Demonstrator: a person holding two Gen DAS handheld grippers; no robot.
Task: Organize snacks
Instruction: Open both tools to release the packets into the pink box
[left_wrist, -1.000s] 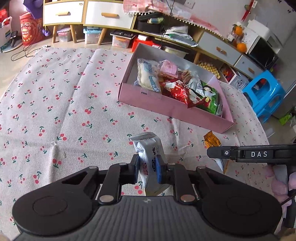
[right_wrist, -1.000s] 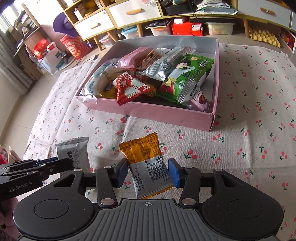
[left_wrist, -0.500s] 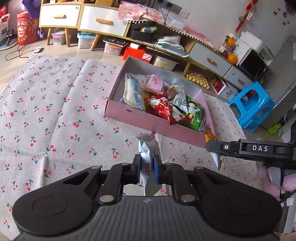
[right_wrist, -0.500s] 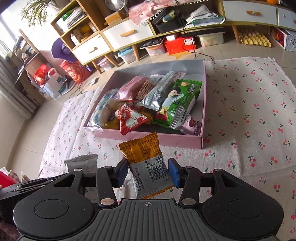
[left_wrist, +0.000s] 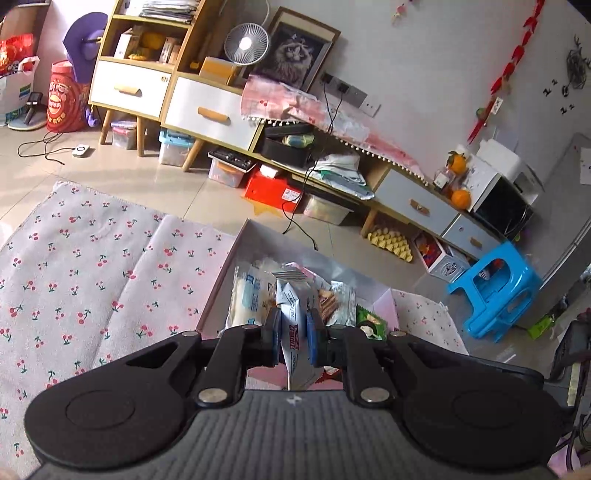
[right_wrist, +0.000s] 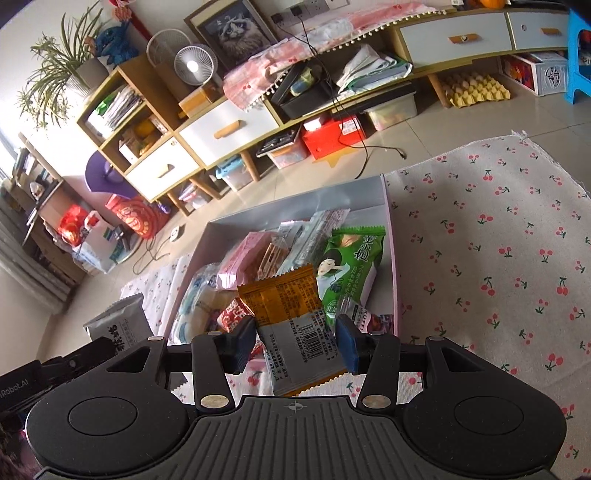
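My left gripper is shut on a white and silver snack packet and holds it upright in the air over the near edge of the pink box. My right gripper is shut on an orange and white snack packet, held above the box's near wall. The box holds several snacks, among them a green packet and a pink one. The left gripper's packet also shows at the left of the right wrist view.
The box rests on a cherry-print cloth on the floor. Beyond it stand low cabinets with white drawers, a red box and a blue stool to the right.
Both grippers have risen off the cloth with their packets and moved forward to the box. The views now tilt up toward the cabinets.
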